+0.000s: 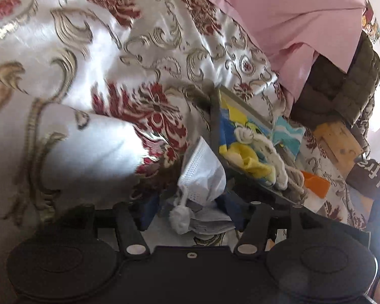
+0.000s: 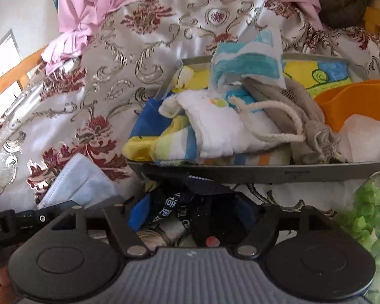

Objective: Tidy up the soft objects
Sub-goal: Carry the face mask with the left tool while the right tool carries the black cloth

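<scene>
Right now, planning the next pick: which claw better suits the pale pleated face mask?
Left. The pale pleated face mask lies within the open left claw; the right claw sits beside it.

Both wrist cameras look steeply down, close over the bed; both show the grey tray of cloths, the left from its end, the right from its long side.

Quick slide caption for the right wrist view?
Grey tray piled with cloths beside a blue face mask on the floral bedspread.
</scene>
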### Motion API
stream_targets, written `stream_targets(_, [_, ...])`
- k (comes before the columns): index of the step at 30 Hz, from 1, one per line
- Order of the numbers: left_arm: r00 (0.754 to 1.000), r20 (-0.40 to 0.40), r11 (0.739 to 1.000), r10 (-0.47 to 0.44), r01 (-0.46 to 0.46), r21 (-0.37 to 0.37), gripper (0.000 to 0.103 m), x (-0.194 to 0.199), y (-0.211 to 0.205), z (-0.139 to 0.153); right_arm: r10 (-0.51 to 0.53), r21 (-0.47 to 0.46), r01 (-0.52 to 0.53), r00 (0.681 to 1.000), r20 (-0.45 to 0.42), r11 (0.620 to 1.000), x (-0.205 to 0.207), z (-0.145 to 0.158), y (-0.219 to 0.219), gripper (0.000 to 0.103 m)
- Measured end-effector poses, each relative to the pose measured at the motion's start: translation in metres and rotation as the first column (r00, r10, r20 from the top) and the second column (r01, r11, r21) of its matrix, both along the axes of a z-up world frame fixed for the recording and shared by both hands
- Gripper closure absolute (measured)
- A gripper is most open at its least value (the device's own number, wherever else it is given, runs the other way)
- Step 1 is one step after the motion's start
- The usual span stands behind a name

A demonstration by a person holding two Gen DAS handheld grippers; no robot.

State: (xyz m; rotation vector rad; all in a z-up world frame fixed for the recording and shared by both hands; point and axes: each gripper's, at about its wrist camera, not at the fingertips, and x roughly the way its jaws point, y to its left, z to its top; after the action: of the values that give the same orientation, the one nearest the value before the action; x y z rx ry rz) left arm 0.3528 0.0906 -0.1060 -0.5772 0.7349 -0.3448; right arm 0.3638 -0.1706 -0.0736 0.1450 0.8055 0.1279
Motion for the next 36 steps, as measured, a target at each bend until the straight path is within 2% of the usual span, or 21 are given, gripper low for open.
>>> stream_targets(2, [1.0,-0.013,1.0,-0.012,0.011,-0.012,0.05,0.003,-0.001,-0.002,0.011,-0.013,-0.011,1.0,-0.003,1.0,0.001,-0.001,0.003,0.021])
stream_targets(4, [0.999,-0.032,1.0,-0.013,0.012,-0.019,0.063,0.005,0.0,-0.004,0.019,-0.022,-0.019,1.0,-0.008,1.0,0.002,-0.002,0.006,0.021])
stream_targets(6, [0.999,-0.047,1.0,-0.002,0.002,-0.018,0.068,0.006,0.001,-0.006,0.024,-0.035,-0.025,1.0,-0.016,0.999,0.003,-0.002,0.008,0.022])
stream_targets(11, [0.998,-0.056,1.0,0.007,-0.007,0.008,0.078,0.004,-0.001,-0.005,0.049,-0.082,-0.05,0.999,-0.011,0.995,-0.001,-0.007,0.012,0.034])
stream_targets(14, [0.999,-0.045,0.999,0.003,-0.002,0.039,0.082,0.002,-0.005,-0.004,0.062,-0.082,-0.062,0.998,0.0,0.995,-0.006,-0.007,0.009,0.049])
stream_targets(16, [0.999,-0.035,0.998,0.001,0.002,0.058,0.083,0.0,-0.007,-0.002,0.07,-0.08,-0.069,0.997,0.009,0.994,-0.008,-0.005,0.009,0.071])
stream_targets(18, [1.0,-0.023,0.997,0.003,-0.001,0.076,0.084,-0.002,-0.008,0.0,0.074,-0.091,-0.072,0.997,0.019,0.993,-0.011,-0.003,0.008,0.083])
stream_targets(21, [1.0,0.007,0.993,0.012,-0.013,0.115,0.085,-0.004,-0.011,0.004,0.078,-0.084,-0.074,0.996,0.046,0.994,-0.017,-0.002,0.003,0.093])
stream_targets(29, [0.991,0.123,0.969,0.044,-0.073,0.236,0.088,-0.017,-0.018,0.02,0.11,-0.171,-0.078,0.976,0.189,0.982,-0.043,0.022,-0.004,0.096])
stream_targets(36, [0.958,0.281,0.936,0.051,-0.144,0.32,0.088,-0.041,-0.028,0.046,0.117,-0.204,-0.052,0.94,0.32,0.978,-0.055,0.047,-0.01,0.096])
